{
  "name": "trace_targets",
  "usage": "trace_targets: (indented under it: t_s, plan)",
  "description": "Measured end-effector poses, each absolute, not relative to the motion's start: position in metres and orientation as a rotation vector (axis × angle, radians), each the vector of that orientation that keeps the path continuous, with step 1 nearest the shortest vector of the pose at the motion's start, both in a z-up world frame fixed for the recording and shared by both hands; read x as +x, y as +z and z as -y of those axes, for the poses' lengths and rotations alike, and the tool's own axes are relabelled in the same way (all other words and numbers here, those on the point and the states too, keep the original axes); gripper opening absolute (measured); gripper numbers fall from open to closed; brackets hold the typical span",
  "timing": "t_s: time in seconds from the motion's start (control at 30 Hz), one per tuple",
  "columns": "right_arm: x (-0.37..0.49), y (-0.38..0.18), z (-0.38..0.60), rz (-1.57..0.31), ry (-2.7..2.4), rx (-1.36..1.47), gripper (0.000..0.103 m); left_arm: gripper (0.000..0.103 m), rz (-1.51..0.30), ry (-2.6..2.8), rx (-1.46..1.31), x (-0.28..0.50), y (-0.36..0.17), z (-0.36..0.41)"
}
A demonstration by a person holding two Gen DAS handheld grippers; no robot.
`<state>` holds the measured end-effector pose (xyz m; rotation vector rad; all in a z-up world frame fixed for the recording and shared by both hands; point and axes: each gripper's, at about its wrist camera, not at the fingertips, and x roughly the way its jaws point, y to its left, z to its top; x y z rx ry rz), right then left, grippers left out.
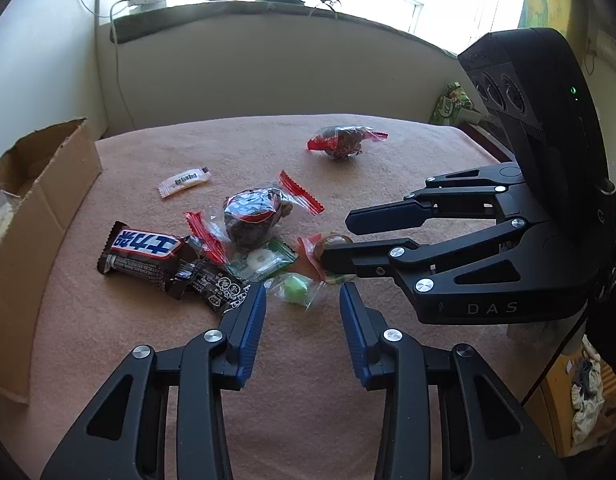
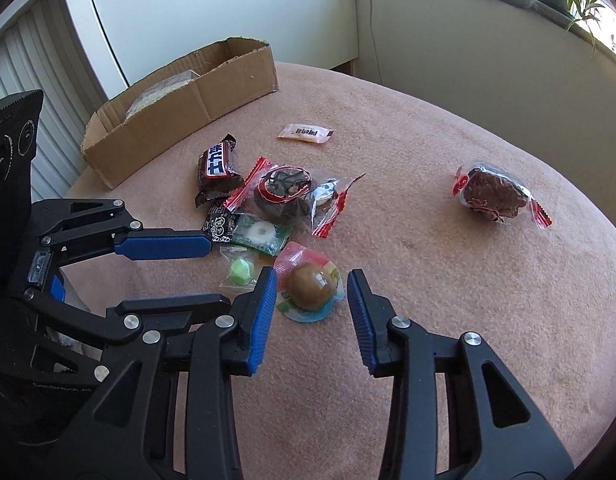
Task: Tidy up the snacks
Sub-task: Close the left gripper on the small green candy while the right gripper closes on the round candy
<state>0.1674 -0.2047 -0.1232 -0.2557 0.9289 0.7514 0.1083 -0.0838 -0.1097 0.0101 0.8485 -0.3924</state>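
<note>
the right gripper (image 2: 312, 292) stands wide around the brown jelly cup (image 2: 312, 289), not yet pinching, and the left gripper (image 1: 303, 294) hangs open by the green candy (image 1: 295, 289); i'd say picking has begun, so next comes closing and carrying to the cardboard box (image 2: 179, 108); the chocolate bar (image 1: 141, 254) shows asian lettering i can't read

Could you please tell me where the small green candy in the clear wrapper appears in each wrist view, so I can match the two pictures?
Left wrist view: the green candy lies low in the centre, just beyond the open left hand-held gripper.
Right wrist view: the candy sits left of centre, beside the right hand-held gripper.
Shared landmark: the cardboard box at the table's edge.
</note>
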Motion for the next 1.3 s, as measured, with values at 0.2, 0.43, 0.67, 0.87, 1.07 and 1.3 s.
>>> trace_targets:
  t_s: [0.2,0.43,0.67,0.87,1.07,1.3]
  plan:
    - [0.173,-0.13,0.197,-0.941,0.771,-0.296,0.032,0.035,-0.863,-0.402,0.04,0.115,-0.116,0.09]
    - [0.171,-0.13,0.199,-0.943,0.783,-0.287,0.031,0.029,-0.888,-0.391,0.052,0.128,-0.123,0.095]
    - [0.171,-0.13,0.201,-0.949,0.785,-0.281,0.031,0.021,-0.886,-0.396,0.05,0.13,-0.125,0.097]
    - [0.17,-0.128,0.202,-0.945,0.771,-0.272,0.029,0.021,-0.873,-0.396,0.04,0.124,-0.123,0.094]
    - [0.168,-0.126,0.207,-0.94,0.746,-0.262,0.028,0.021,-0.85,-0.406,0.022,0.114,-0.115,0.088]
    - [0.163,-0.118,0.21,-0.924,0.721,-0.266,0.026,0.021,-0.812,-0.401,-0.011,0.106,-0.102,0.078]
